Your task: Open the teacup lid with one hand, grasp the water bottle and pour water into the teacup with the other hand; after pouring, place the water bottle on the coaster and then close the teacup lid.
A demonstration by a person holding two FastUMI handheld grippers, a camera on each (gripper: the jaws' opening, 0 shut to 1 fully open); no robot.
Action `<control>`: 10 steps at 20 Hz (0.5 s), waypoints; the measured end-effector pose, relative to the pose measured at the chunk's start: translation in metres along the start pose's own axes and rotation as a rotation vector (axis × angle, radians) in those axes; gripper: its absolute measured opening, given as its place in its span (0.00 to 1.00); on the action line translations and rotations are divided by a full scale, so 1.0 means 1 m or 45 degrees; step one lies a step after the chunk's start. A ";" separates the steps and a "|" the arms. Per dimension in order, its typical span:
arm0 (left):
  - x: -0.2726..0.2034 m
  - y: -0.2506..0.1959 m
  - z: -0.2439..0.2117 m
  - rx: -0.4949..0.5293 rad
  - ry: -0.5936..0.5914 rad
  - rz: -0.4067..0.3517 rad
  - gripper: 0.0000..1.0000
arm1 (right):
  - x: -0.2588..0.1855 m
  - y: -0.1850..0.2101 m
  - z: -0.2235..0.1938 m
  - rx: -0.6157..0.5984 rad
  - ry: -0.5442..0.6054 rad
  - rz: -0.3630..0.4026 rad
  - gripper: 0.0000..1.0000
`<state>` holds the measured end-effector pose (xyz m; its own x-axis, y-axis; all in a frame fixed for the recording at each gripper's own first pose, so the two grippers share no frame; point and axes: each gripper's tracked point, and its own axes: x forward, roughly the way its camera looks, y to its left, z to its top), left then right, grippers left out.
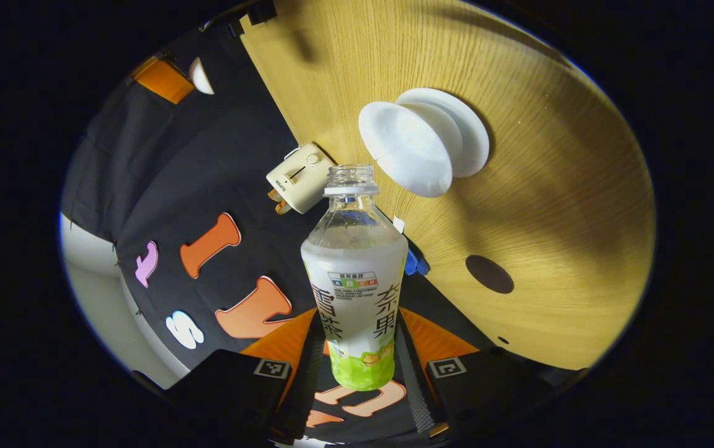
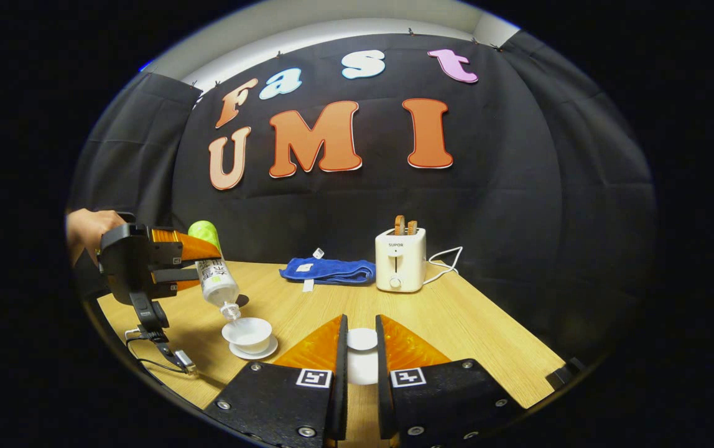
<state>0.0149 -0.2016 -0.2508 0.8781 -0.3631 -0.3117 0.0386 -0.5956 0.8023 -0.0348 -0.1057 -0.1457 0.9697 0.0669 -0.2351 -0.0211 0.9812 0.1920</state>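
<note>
We see the left gripper (image 1: 357,379) clamped on the water bottle (image 1: 355,292), tipped mouth-down over the teacup (image 2: 247,333) at eight o'clock, right gripper (image 2: 361,354) pinching the teacup lid (image 2: 362,340), coaster (image 1: 489,274) at four o'clock.

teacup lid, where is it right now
In the right gripper view the teacup lid sits low at centre, pinched between the right gripper fingers above the table, right of the open teacup.
</note>
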 end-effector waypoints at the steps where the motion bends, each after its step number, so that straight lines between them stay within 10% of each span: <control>1: 0.000 -0.003 0.001 -0.048 -0.006 -0.004 0.65 | 0.002 0.003 0.000 0.004 -0.002 0.008 0.20; 10: -0.006 0.010 -0.036 -0.666 -0.084 0.075 0.62 | 0.016 0.048 0.016 0.011 -0.040 0.141 0.20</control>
<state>0.0271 -0.1794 -0.2228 0.8548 -0.4393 -0.2762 0.2376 -0.1419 0.9609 -0.0162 -0.0600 -0.1252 0.9687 0.1688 -0.1822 -0.1265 0.9666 0.2230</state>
